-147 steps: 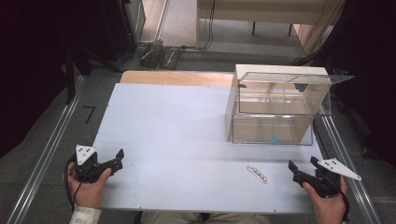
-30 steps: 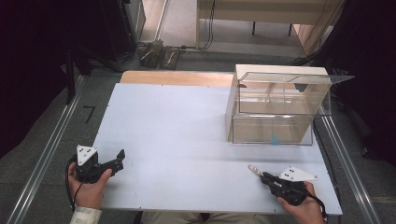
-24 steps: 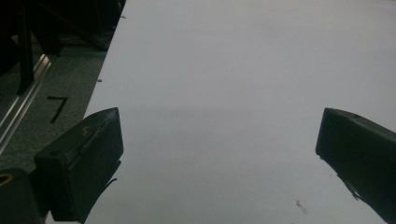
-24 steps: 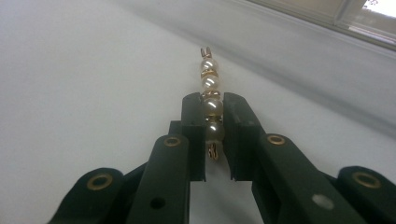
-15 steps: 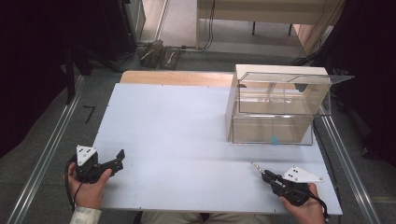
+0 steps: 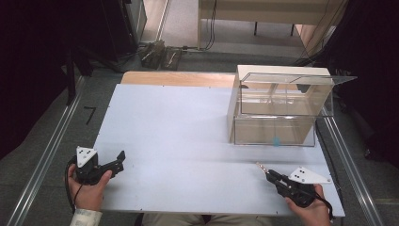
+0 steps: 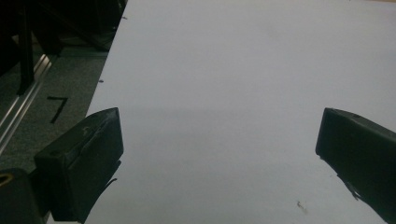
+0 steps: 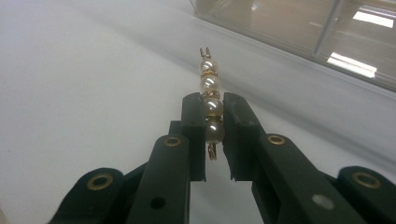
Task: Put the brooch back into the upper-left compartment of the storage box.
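A person is sitting at a pale table (image 6: 188,141), holding a two-jaw gripper in each hand. The right gripper (image 8: 210,126) is pinching a short string of pearl beads (image 8: 209,93) near the table's front right corner; its two black jaws are pressing on the lower two pearls, while the upper two and a small wire hook are sticking out beyond the tips. From above, the pearl piece (image 6: 261,167) is pointing away from the person, toward a clear plastic box (image 6: 277,110) that is standing at the far right of the table, near but apart from the gripper. The left gripper (image 6: 120,160) is resting at the front left edge with its jaws spread wide and nothing between them. The step in hand looks like carrying the pearls to the box. Doing it well likely means keeping steady pressure, since round beads can roll out of flat pads, lifting clear of the table before travelling, and keeping the free end from catching on the box's wall or open lid.
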Tool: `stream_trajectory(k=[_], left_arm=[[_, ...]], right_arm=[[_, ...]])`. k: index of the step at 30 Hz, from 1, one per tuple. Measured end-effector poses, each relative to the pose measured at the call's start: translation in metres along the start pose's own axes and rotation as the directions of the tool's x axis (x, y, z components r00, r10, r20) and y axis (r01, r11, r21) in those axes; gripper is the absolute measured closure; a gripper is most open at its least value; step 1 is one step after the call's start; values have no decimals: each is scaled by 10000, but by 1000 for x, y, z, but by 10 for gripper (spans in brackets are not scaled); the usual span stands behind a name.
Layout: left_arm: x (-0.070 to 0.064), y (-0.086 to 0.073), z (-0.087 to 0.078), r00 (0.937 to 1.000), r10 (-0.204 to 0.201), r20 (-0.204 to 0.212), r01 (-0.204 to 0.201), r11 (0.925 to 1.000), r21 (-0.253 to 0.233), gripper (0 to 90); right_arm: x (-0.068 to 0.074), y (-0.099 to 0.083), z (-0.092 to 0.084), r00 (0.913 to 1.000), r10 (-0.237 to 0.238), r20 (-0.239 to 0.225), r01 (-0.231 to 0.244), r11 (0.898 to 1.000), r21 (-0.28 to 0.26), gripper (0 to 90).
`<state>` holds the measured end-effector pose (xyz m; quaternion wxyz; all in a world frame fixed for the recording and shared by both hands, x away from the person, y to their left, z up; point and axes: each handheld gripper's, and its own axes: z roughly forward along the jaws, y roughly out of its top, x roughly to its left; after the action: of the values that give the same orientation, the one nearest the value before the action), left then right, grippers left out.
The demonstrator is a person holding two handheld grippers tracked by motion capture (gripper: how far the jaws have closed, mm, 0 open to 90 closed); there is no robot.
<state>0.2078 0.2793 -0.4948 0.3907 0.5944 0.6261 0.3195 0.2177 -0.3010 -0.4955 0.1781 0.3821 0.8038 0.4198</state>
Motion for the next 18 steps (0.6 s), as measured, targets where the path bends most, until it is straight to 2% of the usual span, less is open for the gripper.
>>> stream_trajectory(k=[8, 13, 18], left_arm=[[0, 0, 0, 10000, -23, -4, 23, 10000, -8, 12], [0, 0, 0, 10000, -10, 17, 10, 10000, 7, 11], [0, 0, 0, 10000, -13, 4, 13, 10000, 9, 12]], right_arm=[[-3, 2, -9, 9999, 140, 100, -137, 9995, -283, 776], [-4, 5, -16, 9995, 230, 226, -215, 9975, -666, 775], [-3, 9, -21, 9995, 284, 157, -267, 9950, -958, 776]])
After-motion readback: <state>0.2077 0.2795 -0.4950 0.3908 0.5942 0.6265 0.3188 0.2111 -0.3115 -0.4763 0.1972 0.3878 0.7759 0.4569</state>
